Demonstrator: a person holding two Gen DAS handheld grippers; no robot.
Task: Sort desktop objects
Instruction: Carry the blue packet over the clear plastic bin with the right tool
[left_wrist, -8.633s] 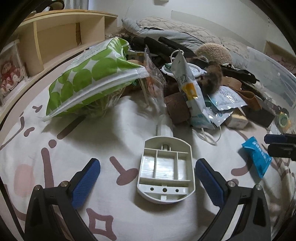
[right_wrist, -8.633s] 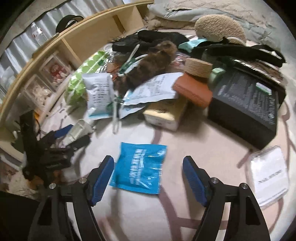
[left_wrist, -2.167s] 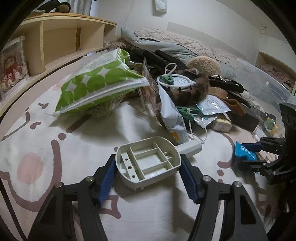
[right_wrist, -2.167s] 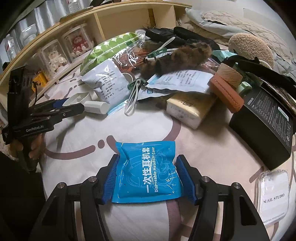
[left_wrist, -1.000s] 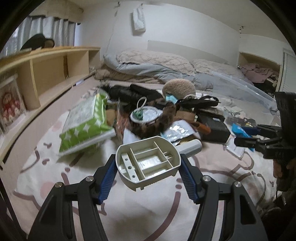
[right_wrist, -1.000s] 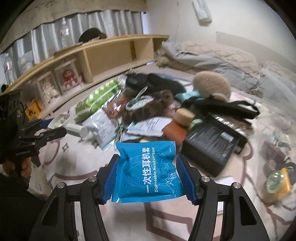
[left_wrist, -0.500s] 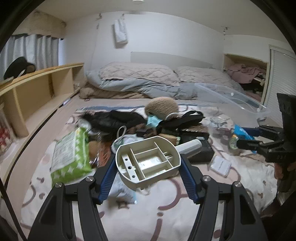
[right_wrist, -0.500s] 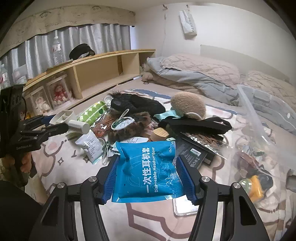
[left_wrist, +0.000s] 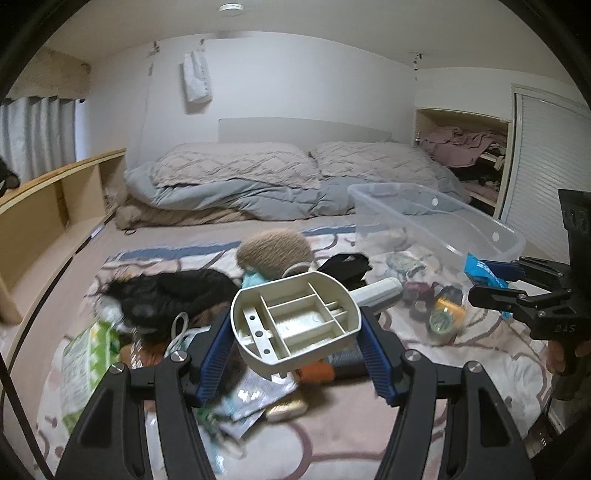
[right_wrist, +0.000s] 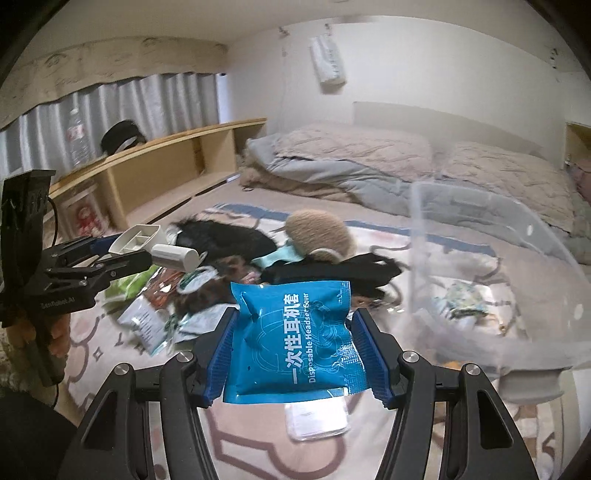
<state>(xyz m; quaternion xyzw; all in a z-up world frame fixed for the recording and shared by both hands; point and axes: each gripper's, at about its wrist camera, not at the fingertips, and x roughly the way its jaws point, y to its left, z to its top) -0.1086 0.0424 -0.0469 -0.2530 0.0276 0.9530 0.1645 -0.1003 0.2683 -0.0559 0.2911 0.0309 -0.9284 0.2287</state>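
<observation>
Two grippers aloft over cluttered bed (left_wrist: 369, 443). Left gripper (left_wrist: 295, 336) pinches cream compartmented scoop (left_wrist: 295, 325) by its sides; right gripper (right_wrist: 293, 347) pinches blue headset-cover packet (right_wrist: 295, 332). Clear plastic bin (right_wrist: 498, 266) lies near, right of pile.

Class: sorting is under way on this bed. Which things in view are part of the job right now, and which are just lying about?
In the job:
- cream ribbed plastic scoop, clamped in left gripper
- blue foil headset-cover packet, clamped in right gripper
- clear plastic storage bin

Lying about:
- tan fuzzy round cushion
- green-spotted white bag
- black furry item
</observation>
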